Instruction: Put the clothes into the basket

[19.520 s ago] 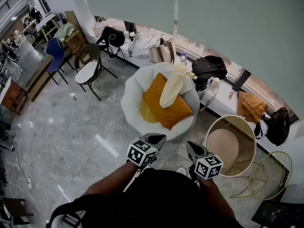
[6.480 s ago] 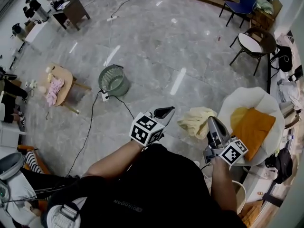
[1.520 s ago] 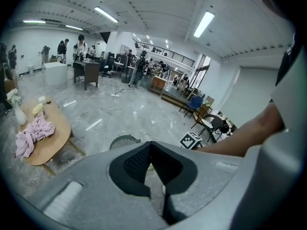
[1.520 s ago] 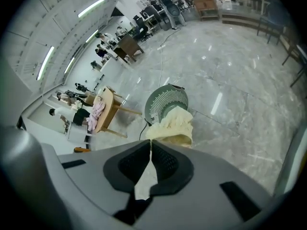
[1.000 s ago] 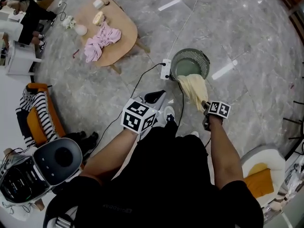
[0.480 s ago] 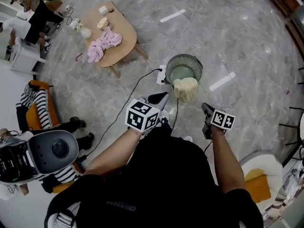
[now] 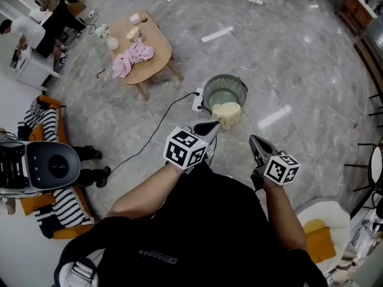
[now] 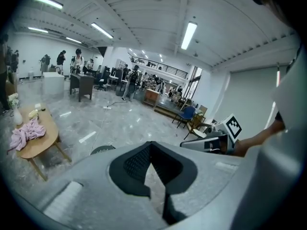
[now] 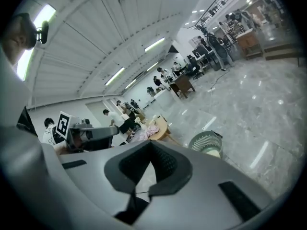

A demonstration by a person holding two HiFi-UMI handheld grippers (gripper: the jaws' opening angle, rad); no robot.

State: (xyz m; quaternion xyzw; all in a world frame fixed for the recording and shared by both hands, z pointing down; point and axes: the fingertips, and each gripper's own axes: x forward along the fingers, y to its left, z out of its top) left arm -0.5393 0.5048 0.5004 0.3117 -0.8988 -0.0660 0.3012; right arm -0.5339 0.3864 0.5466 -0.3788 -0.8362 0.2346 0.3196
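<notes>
A green mesh basket point(image 7: 224, 90) stands on the marble floor ahead of me. A pale yellow garment point(image 7: 227, 114) lies in it and spills over its near rim. My left gripper point(image 7: 210, 126) hovers just short of the basket, shut and empty. My right gripper point(image 7: 254, 141) is raised to the right of the basket, also shut with nothing between its jaws. Pink clothes point(image 7: 134, 57) lie on a low wooden table point(image 7: 157, 48) further left. The right gripper view shows the basket point(image 9: 206, 140) with the yellow garment point(image 9: 211, 151) in it. The left gripper view shows the pink clothes point(image 8: 27, 131).
A power strip point(image 7: 197, 100) with a black cable point(image 7: 146, 137) lies on the floor by the basket. An orange seat with striped fabric point(image 7: 43, 160) and a grey-white machine point(image 7: 48, 167) are at the left. A white armchair with an orange cushion point(image 7: 316, 232) is behind me at lower right.
The yellow garment hung from my right gripper over the basket; now it rests on the basket, free of the jaws. The right gripper has shut and lifted away; both grippers drew back.
</notes>
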